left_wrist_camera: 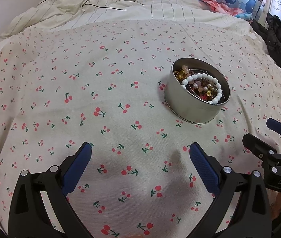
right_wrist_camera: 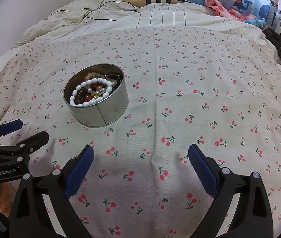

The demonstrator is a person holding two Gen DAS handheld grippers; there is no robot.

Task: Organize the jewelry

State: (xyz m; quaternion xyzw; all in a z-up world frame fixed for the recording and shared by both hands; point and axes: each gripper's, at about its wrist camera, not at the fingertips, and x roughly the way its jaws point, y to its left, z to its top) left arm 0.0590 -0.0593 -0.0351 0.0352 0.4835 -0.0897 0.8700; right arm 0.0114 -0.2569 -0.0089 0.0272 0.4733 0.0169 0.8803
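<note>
Jewelry tin point(left_wrist_camera: 197, 99) on cherry-print sheet point(left_wrist_camera: 81, 99), cables point(left_wrist_camera: 100, 2) behind

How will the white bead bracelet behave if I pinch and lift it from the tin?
The white bead bracelet likely droops limp, being strung beads. Its glossy beads may slip. It lies over other jewelry in the round tin, so it could snag.

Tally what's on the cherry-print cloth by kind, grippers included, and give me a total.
Round metal tin: 1
White bead bracelet lying on top inside the tin: 1
Mixed pink, amber and red beaded pieces under it: a tangle, too jumbled to count singly, taken as 1 heap
Left gripper, open: 1
Right gripper, open: 1
Total: 5
</note>
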